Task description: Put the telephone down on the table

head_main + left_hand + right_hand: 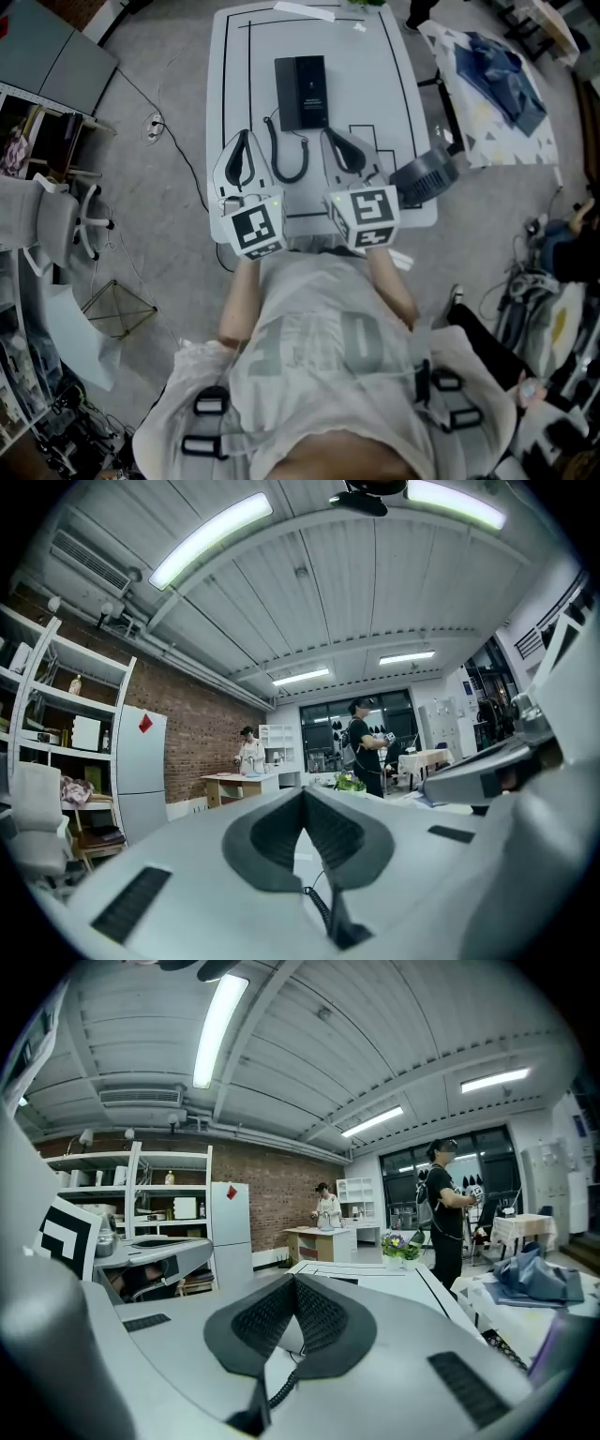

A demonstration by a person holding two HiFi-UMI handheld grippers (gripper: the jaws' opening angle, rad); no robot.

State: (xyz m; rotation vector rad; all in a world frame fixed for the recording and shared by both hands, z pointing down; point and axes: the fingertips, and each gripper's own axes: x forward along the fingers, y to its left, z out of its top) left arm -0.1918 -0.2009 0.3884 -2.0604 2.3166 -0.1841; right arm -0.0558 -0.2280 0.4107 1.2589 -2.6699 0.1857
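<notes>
Telephone [301, 92]: black, flat on white desk [394, 84], just beyond both claws; corded handset [289, 155] lying between them. Set-down judged complete, nothing left. Left claw [303, 794], right claw [293, 1283]: pressed together, empty. Desk: black guide lines. Room: brick wall [202, 752], shelving [56, 705], ceiling strip lights [211, 536].

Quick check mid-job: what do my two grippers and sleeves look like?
Both the left gripper and right gripper are pale grey shells with dark textured pads lining the jaws. Each carries a white cube printed with black square markers. The pale T-shirt has short sleeves.
</notes>
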